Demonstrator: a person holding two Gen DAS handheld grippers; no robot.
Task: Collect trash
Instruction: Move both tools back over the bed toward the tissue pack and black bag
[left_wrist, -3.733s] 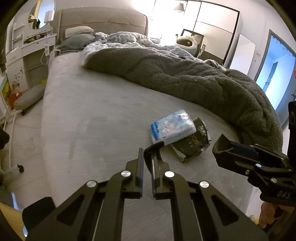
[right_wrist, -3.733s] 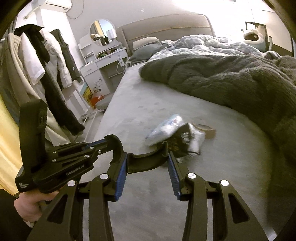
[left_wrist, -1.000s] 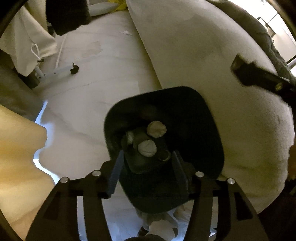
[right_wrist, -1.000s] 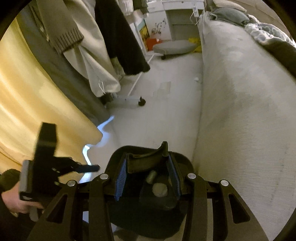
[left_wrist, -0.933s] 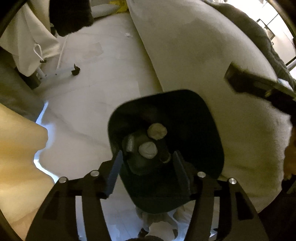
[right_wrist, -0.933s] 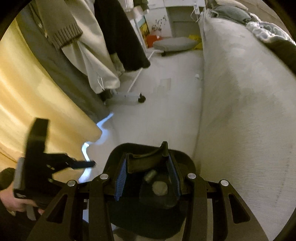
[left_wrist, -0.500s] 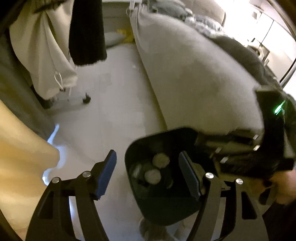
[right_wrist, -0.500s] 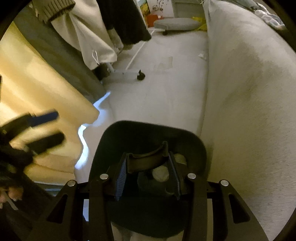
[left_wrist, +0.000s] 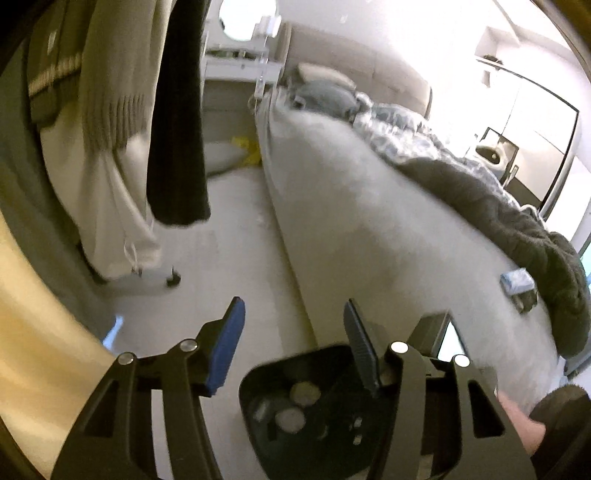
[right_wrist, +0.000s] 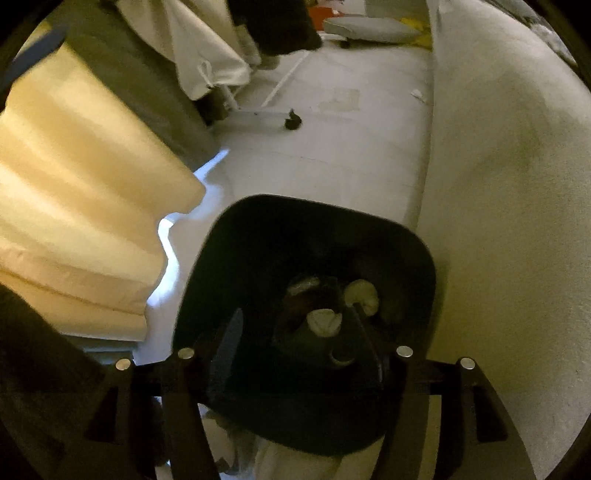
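Observation:
A black trash bin (right_wrist: 306, 266) stands on the floor beside the bed, with crumpled pale paper balls (right_wrist: 325, 321) and dark trash inside. It also shows in the left wrist view (left_wrist: 295, 402). My right gripper (right_wrist: 295, 332) hangs open and empty right over the bin's mouth. My left gripper (left_wrist: 293, 332) is open and empty, raised above the bin and pointing along the bed edge. On the bed's far corner lie a blue-and-white tissue pack (left_wrist: 517, 282) and a dark wrapper (left_wrist: 526, 301).
The grey bed (left_wrist: 369, 229) fills the right side, with a dark fuzzy blanket (left_wrist: 498, 214) on it. Clothes hang on a wheeled rack (left_wrist: 140, 147) at left. A yellow curtain (right_wrist: 74, 206) is close at left. A white dresser stands at the back.
My right gripper has let the black curved piece fall into the bin and now stands open. My left gripper has lifted and tilted up, away from the bin toward the bed.

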